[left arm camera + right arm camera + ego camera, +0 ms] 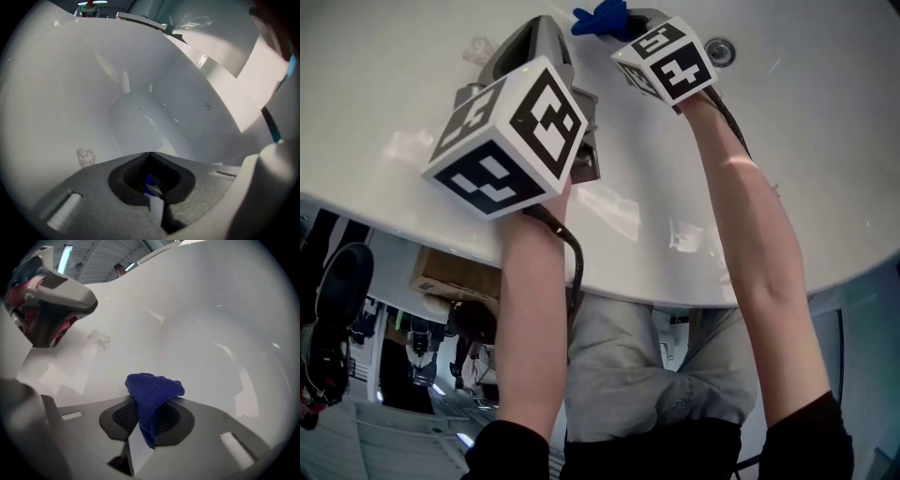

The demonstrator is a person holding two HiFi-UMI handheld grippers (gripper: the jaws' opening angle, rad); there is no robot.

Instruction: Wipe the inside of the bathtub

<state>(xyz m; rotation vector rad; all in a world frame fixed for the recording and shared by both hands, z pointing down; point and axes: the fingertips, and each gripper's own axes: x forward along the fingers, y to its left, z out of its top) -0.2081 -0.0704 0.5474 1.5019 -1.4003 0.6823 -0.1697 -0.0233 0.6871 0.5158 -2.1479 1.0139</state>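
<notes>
The blue cloth is pinched in the fingers of the right gripper, low inside the white bathtub and near its drain. Just beside it hangs the left gripper, its fingers clenched tip to tip

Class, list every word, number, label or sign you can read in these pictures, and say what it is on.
No readable words or numbers in any view.
Cube on the left gripper and cube on the right gripper: black-and-white square markers only, no text.
Bathtub and blue cloth: no print.
</notes>
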